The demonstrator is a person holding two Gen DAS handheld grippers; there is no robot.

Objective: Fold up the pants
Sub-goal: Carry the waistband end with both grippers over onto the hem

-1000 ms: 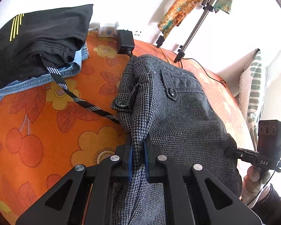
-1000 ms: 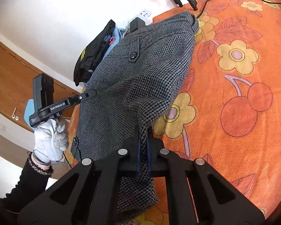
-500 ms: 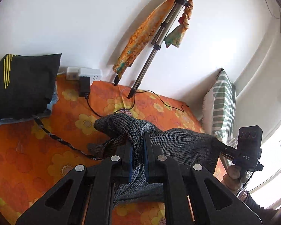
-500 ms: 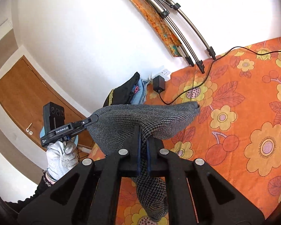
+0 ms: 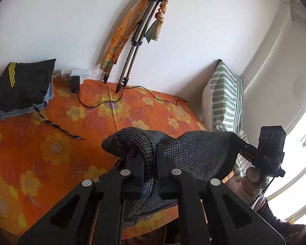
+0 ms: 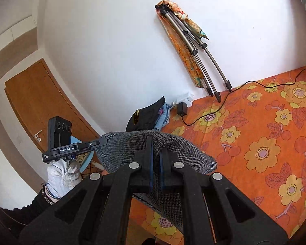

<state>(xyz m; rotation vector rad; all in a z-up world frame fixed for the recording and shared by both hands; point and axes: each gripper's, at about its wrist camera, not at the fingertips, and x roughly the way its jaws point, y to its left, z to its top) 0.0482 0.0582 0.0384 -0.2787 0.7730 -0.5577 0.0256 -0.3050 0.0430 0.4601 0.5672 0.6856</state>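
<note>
The grey houndstooth pants (image 5: pixel 195 153) hang stretched between my two grippers above the orange flowered bed (image 5: pixel 51 153). My left gripper (image 5: pixel 150 155) is shut on one end of the fabric. My right gripper (image 6: pixel 156 145) is shut on the other end of the pants (image 6: pixel 183 153). The cloth sags between them and drapes below toward the bed's near edge. In the left wrist view the right gripper (image 5: pixel 237 143) shows at the right; in the right wrist view the left gripper (image 6: pixel 101 141) shows at the left, held by a gloved hand.
A stack of folded clothes, black on denim (image 5: pixel 24 85), lies at the bed's far left corner with a striped strap (image 5: pixel 57 125) trailing. A power strip with charger (image 5: pixel 77 77) and cable (image 5: pixel 132 94), a tripod (image 5: pixel 134 47) against the wall, a striped pillow (image 5: pixel 226 100), a wooden door (image 6: pixel 40 106).
Both grippers lifted the pants up off the bed and tilted upward; the fabric, which lay flat a second ago, now hangs between them above the bed.
</note>
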